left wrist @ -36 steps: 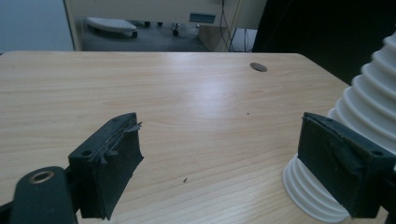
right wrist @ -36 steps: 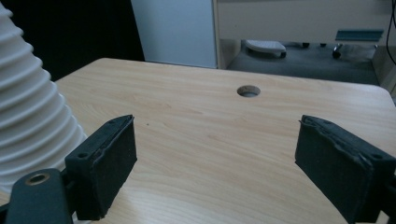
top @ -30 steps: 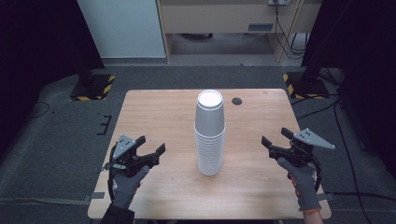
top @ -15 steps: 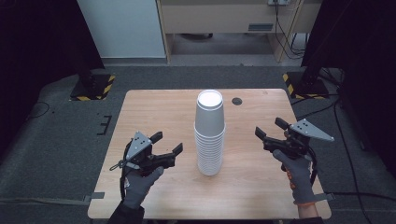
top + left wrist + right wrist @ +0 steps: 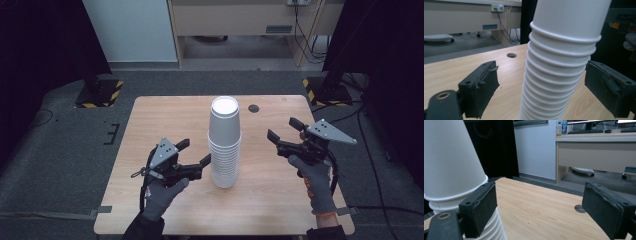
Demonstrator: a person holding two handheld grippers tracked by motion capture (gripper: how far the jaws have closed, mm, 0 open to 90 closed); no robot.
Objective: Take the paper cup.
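The tall stack of white paper cups [image 5: 224,145], nested upside down, stands upright near the middle of the pale wooden counter [image 5: 150,115], and nothing has been taken off it yet. Your left tool [image 5: 196,155] is low at the stack's left side with its jaws spread; in the left gripper view the ribbed rims of the stack [image 5: 559,65] sit between the two black foam pads [image 5: 480,86], with clear gaps on both sides, so no grip is made. Your right tool [image 5: 281,132] hangs well to the right of the stack, up about level with the top cup, jaws also spread and holding nothing; in the right gripper view the stack [image 5: 451,170] lies off to one side, behind the near pad rather than between the two. A small dark round hole [image 5: 254,108] in the counter lies behind the stack, to its right.

So you are at the approach: both tools are lined up but neither is touching. Likely left to do: close the left tool to steady the lower cups, bring the right tool onto the top cup, and lift it free.
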